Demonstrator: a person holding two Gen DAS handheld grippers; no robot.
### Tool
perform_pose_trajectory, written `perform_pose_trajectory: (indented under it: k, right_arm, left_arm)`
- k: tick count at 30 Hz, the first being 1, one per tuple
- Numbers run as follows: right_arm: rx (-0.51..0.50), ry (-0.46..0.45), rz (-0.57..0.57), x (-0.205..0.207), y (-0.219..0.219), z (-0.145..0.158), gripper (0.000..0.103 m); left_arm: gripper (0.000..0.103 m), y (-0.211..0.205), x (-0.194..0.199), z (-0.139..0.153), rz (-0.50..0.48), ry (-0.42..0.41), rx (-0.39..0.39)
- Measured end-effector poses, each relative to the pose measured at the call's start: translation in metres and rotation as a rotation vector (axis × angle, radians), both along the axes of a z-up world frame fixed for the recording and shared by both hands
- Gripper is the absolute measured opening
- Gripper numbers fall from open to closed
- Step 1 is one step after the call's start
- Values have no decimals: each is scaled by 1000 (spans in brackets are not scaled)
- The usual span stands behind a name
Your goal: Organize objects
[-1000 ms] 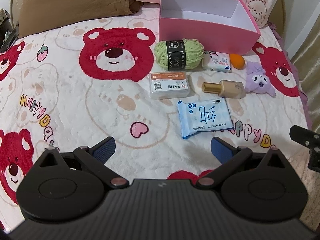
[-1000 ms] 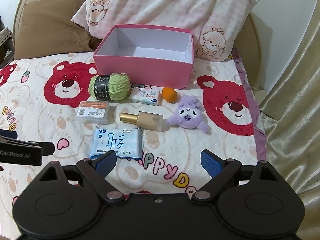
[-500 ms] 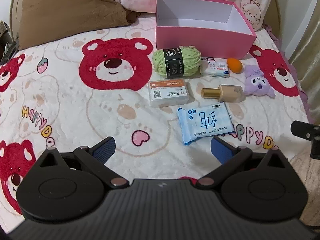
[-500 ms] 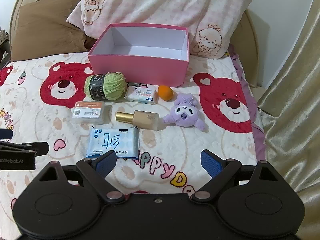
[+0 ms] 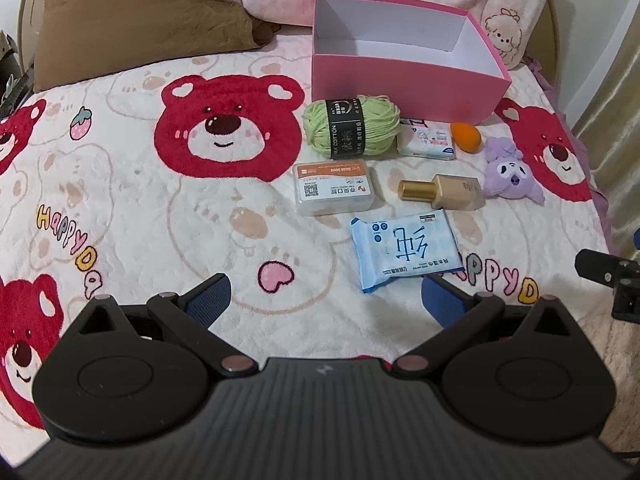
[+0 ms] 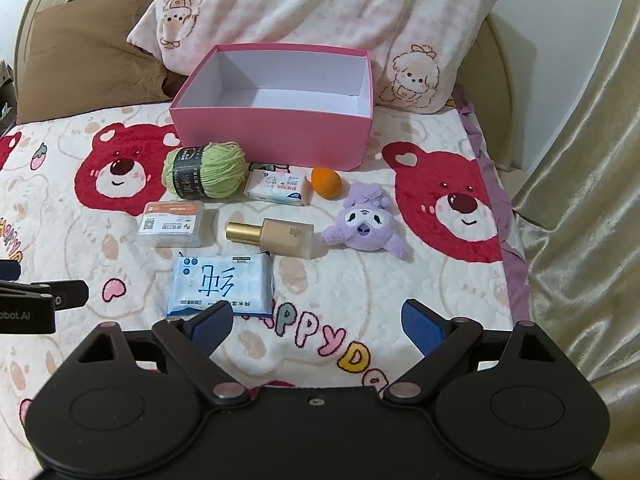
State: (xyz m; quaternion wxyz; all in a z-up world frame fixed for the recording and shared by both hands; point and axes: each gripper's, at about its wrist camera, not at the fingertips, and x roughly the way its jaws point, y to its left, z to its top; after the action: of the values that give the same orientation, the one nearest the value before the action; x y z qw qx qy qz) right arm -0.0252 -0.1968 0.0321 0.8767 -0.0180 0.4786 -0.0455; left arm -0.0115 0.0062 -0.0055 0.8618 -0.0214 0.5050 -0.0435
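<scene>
An empty pink box [image 5: 404, 84] [image 6: 272, 136] stands open at the back of the bed. In front of it lie a green yarn ball [image 5: 352, 126] [image 6: 204, 170], a small tissue pack [image 5: 428, 142] [image 6: 278, 188], an orange sponge [image 5: 466, 136] [image 6: 326, 182], a purple plush [image 5: 510, 172] [image 6: 364, 224], a gold bottle [image 5: 440, 192] [image 6: 272, 236], a clear plastic case [image 5: 334, 188] [image 6: 172, 224] and a blue wipes pack [image 5: 406, 250] [image 6: 220, 284]. My left gripper [image 5: 324, 300] and right gripper [image 6: 316, 320] are open, empty, hovering near the bed's front, short of the wipes pack.
A bear-print blanket [image 5: 160, 220] covers the bed. A brown pillow [image 5: 132, 16] and a pink pillow [image 6: 340, 12] lie behind the box. A beige curtain [image 6: 580, 200] hangs at the right edge. The other gripper shows at each view's side [image 5: 612, 280] [image 6: 36, 300].
Both grippers have drawn back and risen slightly, so the objects sit a little farther off in view. Nothing was grasped or moved.
</scene>
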Motion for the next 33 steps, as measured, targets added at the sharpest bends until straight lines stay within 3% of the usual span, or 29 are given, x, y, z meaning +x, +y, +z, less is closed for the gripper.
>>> perform_pose_trajectory:
  k: [9,18,33]
  right_arm:
    - [4,-3,-15,1,-2,0,94]
    - [33,5,-23,1,-6,-2,94]
    - [33,2,-39,0,-10,-1,94]
  left_arm:
    - [103,-4,-3,4,-25,-17,6]
    - [103,4,-5,11,9,-42,-24]
    - [103,7,-4,5,9,9,-82]
